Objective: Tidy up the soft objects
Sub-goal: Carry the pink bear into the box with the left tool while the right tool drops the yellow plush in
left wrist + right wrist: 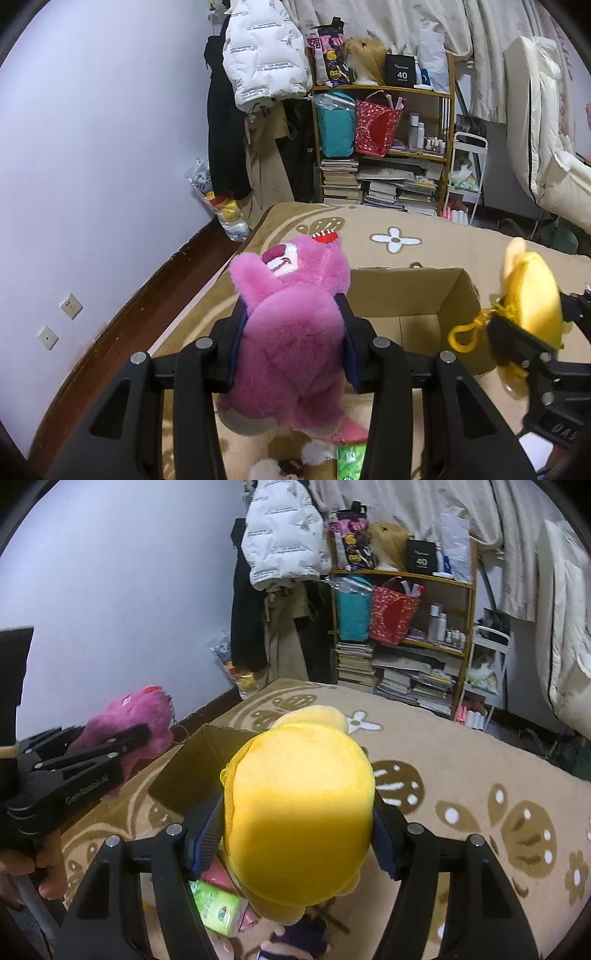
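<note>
My left gripper is shut on a pink plush bear and holds it above the bed, just left of an open cardboard box. The bear and left gripper also show in the right wrist view. My right gripper is shut on a yellow plush toy with a yellow clip loop, held above the box's right side. The yellow toy shows at the right of the left wrist view.
The box sits on a beige patterned bedspread. Small plush toys and a green packet lie below the grippers. A shelf of books and bags, hanging coats and a wall stand behind.
</note>
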Tool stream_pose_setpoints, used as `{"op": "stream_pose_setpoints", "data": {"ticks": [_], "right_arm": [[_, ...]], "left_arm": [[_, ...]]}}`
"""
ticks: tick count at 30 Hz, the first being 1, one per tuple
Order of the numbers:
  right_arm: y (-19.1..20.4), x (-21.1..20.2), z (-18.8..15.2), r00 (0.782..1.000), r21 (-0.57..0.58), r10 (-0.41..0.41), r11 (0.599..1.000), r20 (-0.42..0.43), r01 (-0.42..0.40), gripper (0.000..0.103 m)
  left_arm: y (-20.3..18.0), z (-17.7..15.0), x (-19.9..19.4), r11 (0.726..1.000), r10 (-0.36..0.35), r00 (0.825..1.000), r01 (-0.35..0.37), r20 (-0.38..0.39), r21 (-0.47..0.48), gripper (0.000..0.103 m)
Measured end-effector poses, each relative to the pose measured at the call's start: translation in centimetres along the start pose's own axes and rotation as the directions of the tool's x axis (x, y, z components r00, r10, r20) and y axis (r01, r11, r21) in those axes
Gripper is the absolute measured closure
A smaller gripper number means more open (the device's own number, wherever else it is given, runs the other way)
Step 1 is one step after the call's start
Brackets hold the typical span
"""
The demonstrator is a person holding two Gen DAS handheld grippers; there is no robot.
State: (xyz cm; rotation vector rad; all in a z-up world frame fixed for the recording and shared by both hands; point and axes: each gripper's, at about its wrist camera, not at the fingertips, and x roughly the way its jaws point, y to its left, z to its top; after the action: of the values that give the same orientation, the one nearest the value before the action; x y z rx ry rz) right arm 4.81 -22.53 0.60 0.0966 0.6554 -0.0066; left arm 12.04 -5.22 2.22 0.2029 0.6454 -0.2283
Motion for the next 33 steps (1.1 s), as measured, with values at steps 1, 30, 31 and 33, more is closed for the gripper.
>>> {"op": "stream_pose_setpoints", "data": {"ticks": [1, 30, 31, 33], "right_arm": [[0.1, 0.4, 0.0, 1.000, -0.003, 0.000, 1.000, -0.001, 0.000, 0.030], [-2.4, 5.4, -1.7, 0.998, 0.031, 0.039, 0.999, -0.050, -0.038, 0.007], [-2.5, 5.1, -1.6, 0.999, 0.033, 0.034, 0.999, -0.043, -0.032, 0.005], [-2.5, 4.7, -1.4, 0.999, 0.042, 0.020, 0.999, -0.031, -0.018, 0.000]], "left_arm": [[-0.1, 0.0, 0.2, 1.000, -0.003, 1.000, 0.003, -0.002, -0.001, 0.062], [-1.3, -2.3, 5.3, 0.999, 0.003, 0.996, 0.000, -0.088, 0.034, 0.022], [-1.2, -2.3, 5.2, 0.999, 0.010, 0.996, -0.007, -0.088, 0.033, 0.017], [-0.9, -2.1, 4.8, 0.999, 0.026, 0.996, -0.024, -0.083, 0.026, 0.012]]}}
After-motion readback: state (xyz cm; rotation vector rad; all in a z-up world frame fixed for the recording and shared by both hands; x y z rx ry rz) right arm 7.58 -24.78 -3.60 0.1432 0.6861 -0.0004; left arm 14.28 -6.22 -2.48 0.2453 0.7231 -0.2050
